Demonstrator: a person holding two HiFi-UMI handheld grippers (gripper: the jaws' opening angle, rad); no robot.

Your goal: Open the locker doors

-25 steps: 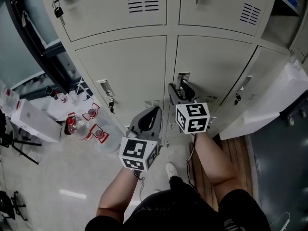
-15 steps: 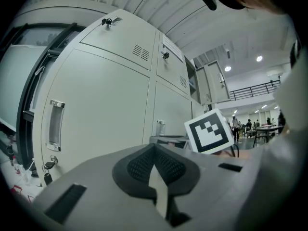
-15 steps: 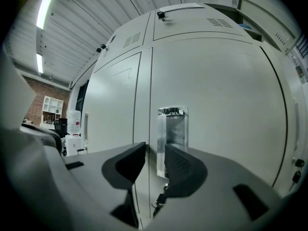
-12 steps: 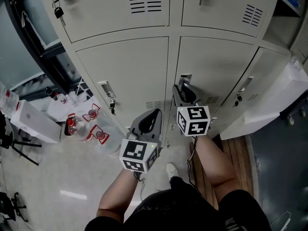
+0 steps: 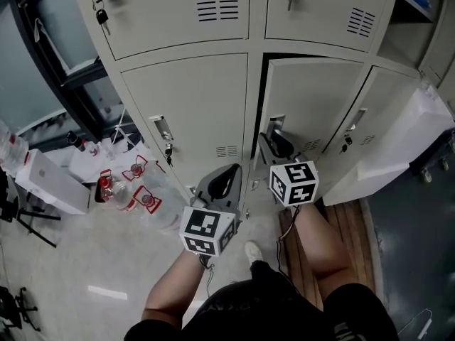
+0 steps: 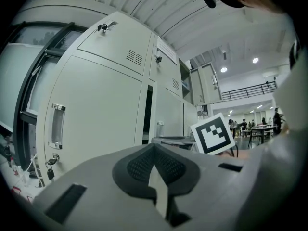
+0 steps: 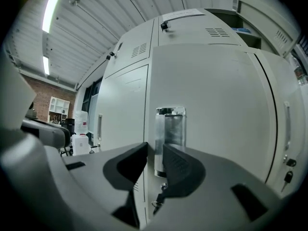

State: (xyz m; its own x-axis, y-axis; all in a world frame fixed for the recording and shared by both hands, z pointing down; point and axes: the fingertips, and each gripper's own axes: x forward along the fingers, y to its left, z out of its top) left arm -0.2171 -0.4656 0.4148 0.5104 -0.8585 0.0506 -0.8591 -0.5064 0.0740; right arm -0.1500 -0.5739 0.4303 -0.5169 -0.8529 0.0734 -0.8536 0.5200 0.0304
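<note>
Now that the right gripper [image 7: 155, 157] just clamped the handle [image 7: 169, 124] and the locker door [image 5: 320, 98] is ajar, it needs a wider pull; left gripper [image 6: 155, 154] is closed, empty.

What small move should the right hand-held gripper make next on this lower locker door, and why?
Probably pull back, swinging the locker door wider. The right hand-held gripper has just closed its jaws on the door's handle-side edge, and the door is only ajar: a dark gap shows along its left side.

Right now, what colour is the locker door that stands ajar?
The ajar locker door is plain pale grey-beige, clearest in the head view.
</note>
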